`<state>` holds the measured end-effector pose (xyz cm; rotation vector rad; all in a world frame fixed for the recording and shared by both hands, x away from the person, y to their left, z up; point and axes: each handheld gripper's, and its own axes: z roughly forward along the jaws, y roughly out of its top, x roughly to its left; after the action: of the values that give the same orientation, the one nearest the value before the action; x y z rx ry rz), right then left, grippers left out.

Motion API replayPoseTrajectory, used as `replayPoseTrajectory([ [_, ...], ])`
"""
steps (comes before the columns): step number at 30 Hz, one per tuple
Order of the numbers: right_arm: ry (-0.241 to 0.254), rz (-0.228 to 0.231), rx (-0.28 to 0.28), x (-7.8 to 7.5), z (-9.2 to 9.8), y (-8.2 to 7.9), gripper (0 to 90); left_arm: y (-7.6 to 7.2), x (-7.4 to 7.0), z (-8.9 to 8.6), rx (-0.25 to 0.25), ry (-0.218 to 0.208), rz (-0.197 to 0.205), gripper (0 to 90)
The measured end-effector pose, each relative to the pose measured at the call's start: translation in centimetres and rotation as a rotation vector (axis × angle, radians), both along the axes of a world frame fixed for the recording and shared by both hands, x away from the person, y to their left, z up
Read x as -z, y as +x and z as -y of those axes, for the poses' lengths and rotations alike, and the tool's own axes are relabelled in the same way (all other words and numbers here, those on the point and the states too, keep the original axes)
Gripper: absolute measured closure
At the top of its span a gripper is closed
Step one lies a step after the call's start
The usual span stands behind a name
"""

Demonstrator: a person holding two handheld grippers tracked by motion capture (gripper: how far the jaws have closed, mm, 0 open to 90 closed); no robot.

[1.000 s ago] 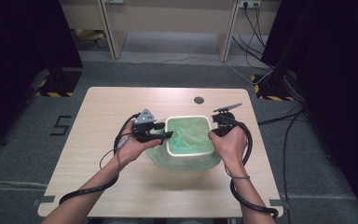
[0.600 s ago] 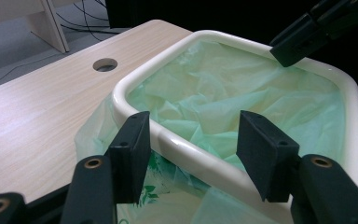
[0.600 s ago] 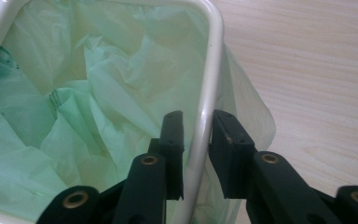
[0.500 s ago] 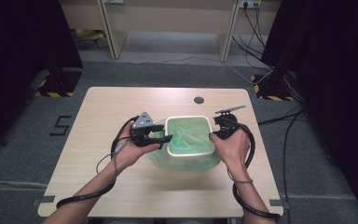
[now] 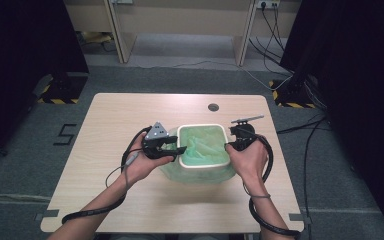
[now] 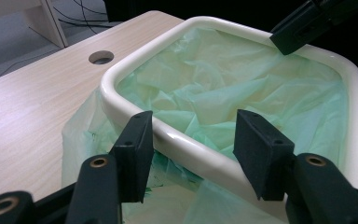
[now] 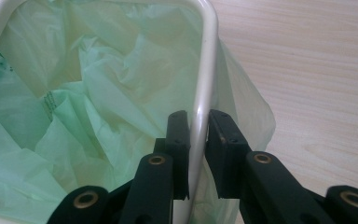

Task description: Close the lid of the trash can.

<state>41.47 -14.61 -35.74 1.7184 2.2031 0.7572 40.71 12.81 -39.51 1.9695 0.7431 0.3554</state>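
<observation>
The white plastic bin stands on the table right of its middle, nearer the front edge, lined with a green bag. The bag film is thin, soft and slippery; it will likely slide on the smooth rim and tear if snagged. The bin looks light and stiff.

The right gripper is nearly closed, clamping the rim and film at the bin's right side. The left gripper, jaws just closing, stands half open astride the left rim, not pressing. Grip the rim with the film trapped against it.

Bag in bin, mid-table
</observation>
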Motion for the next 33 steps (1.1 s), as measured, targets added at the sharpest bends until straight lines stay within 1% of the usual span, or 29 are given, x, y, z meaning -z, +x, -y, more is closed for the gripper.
replayPoseTrajectory([
  [12, -0.001, -0.011, 0.001, 0.0, 0.0, 0.1, 78.7, 0.1, 0.1, -0.1, -0.011, -0.009, -0.008, 47.4],
  [15, 0.003, -0.013, -0.002, 0.0, 0.0, 0.2, 78.4, 0.1, 0.0, -0.1, -0.007, -0.007, -0.008, 47.4],
  [16, 0.005, -0.012, -0.007, 0.0, 0.1, 0.2, 78.2, 0.1, 0.0, -0.1, -0.003, -0.009, -0.006, 47.4],
  [17, 0.009, -0.009, -0.011, 0.0, 0.2, 0.2, 77.9, 0.1, 0.1, -0.1, 0.001, -0.021, -0.006, 46.4],
  [18, 0.015, -0.004, -0.011, 0.1, 0.2, 0.1, 75.0, 0.1, 0.1, -0.2, 0.001, -0.031, -0.006, 44.9],
  [20, 0.004, 0.011, -0.001, 0.2, 0.4, 0.2, 68.1, 0.1, 0.1, -0.3, -0.003, -0.035, -0.004, 42.8],
  [21, 0.012, 0.015, 0.001, 0.3, 0.5, 0.2, 66.4, 0.1, 0.1, -0.3, -0.005, -0.038, -0.002, 41.9],
  [26, 0.039, 0.037, -0.002, 0.2, 0.9, 0.1, 60.9, 0.0, -0.2, -0.7, -0.011, -0.054, 0.005, 38.6],
  [31, 0.073, 0.061, -0.007, 0.2, 1.3, 0.1, 57.8, -0.3, -0.6, -1.1, -0.009, -0.07, 0.016, 36.9],
  [33, 0.085, 0.068, -0.01, 0.3, 1.5, 0.0, 56.5, -0.4, -0.7, -1.4, -0.008, -0.074, 0.015, 36.8],
])
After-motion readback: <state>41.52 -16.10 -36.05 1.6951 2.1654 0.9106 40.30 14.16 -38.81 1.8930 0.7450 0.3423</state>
